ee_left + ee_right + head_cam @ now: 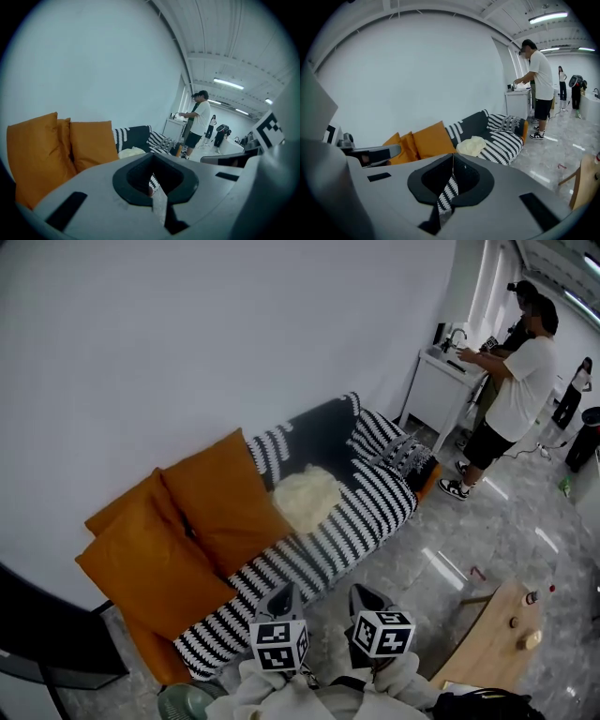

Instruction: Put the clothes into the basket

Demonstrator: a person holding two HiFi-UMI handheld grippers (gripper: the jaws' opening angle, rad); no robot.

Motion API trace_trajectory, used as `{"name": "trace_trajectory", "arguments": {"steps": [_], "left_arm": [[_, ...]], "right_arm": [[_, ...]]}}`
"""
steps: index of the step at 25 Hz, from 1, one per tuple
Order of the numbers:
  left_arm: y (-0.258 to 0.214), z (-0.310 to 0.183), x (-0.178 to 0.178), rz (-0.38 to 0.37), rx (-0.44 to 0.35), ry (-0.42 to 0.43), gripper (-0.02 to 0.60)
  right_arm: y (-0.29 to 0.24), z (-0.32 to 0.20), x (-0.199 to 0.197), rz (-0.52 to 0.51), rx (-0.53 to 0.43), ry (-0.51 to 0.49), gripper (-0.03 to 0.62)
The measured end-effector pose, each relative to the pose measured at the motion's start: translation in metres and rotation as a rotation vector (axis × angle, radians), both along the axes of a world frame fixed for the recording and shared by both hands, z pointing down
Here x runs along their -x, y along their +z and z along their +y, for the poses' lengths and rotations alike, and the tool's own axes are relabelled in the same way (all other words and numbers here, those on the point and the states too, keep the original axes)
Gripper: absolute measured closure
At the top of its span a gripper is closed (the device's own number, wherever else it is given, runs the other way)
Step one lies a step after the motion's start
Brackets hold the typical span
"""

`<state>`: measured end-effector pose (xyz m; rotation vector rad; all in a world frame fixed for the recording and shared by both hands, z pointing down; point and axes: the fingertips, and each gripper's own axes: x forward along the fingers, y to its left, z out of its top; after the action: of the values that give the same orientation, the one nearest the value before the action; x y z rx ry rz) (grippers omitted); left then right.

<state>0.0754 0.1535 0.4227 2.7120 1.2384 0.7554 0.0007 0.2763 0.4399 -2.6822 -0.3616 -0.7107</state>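
A cream fluffy garment (pixel 307 498) lies on the striped throw of the sofa (pixel 366 521); it also shows in the left gripper view (pixel 131 151) and the right gripper view (pixel 472 145). Both grippers hover side by side over the floor in front of the sofa, well short of the garment. My left gripper (pixel 285 591) (pixel 152 174) is shut, with nothing between its jaws. My right gripper (pixel 362 593) (pixel 452 161) is shut and empty too. A pale green rounded rim, perhaps the basket (pixel 185 702), peeks in at the bottom edge, left of my hands.
Two orange cushions (pixel 187 531) lean at the sofa's left end. A light wooden table (pixel 497 638) stands at the lower right. A person (pixel 516 390) works at a white counter (pixel 441 381) beyond the sofa's far end. Grey marble floor lies between.
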Motion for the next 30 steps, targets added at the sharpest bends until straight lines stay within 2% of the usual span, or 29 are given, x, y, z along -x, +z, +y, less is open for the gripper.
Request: {"name": "trace_trajectory", "arguments": {"steps": [8,13,18,22,26,30], "left_arm": [[0.005,-0.003,-0.023,-0.008,-0.007,-0.015,0.58],[0.012,-0.004,-0.048,-0.018,-0.019,-0.079,0.578],[0.017,0.005,-0.092,-0.015,-0.033,-0.174,0.578],[0.015,0.03,-0.129,-0.017,-0.048,-0.215,0.578],[0.023,0.067,-0.164,-0.051,-0.062,-0.245,0.58],[0.035,0.103,-0.194,-0.076,-0.065,-0.246,0.578]], "right_arm": [[0.005,0.004,-0.028,-0.013,-0.009,-0.003,0.571],[0.007,0.01,-0.065,-0.002,-0.012,-0.06,0.571],[0.015,0.028,-0.121,-0.001,-0.026,-0.138,0.571],[0.013,0.054,-0.168,-0.002,-0.038,-0.188,0.571],[0.016,0.088,-0.207,-0.028,-0.051,-0.227,0.571],[0.03,0.116,-0.238,-0.063,-0.067,-0.278,0.57]]}}
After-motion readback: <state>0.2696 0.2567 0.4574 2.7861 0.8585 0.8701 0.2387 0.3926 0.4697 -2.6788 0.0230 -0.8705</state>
